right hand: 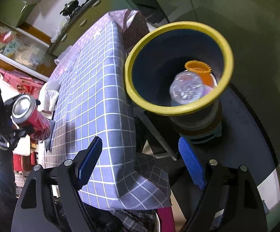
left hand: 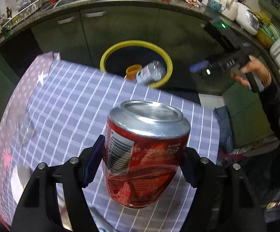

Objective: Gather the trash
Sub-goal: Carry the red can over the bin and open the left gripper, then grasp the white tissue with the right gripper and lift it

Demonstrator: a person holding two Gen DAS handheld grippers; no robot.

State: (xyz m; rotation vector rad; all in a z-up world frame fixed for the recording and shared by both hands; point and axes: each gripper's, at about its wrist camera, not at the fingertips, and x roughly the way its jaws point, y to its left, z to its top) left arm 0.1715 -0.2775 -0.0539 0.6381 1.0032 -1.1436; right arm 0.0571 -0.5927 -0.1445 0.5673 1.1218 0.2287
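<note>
Left wrist view: a dented red can [left hand: 145,152] is clamped between the fingers [left hand: 92,162] of the left gripper [left hand: 140,164], the pads pressed on its two sides. Its long axis is tilted, with the silver end turned up and away toward the yellow-rimmed bin [left hand: 167,58]. The can is held clear above the checked cloth of the bench [left hand: 72,96]. The bin lies straight ahead, past the far edge of the bench, with a clear bottle [left hand: 150,73] and an orange cup [left hand: 133,70] already inside. The right gripper [left hand: 207,66] is seen off to the right, nothing held.

Right wrist view: the right gripper's fingers [right hand: 191,166] are spread wide and empty, close before the bin [right hand: 132,58]. The can [right hand: 31,116] is carried far left, so the bench must be crossed by the left hand.
</note>
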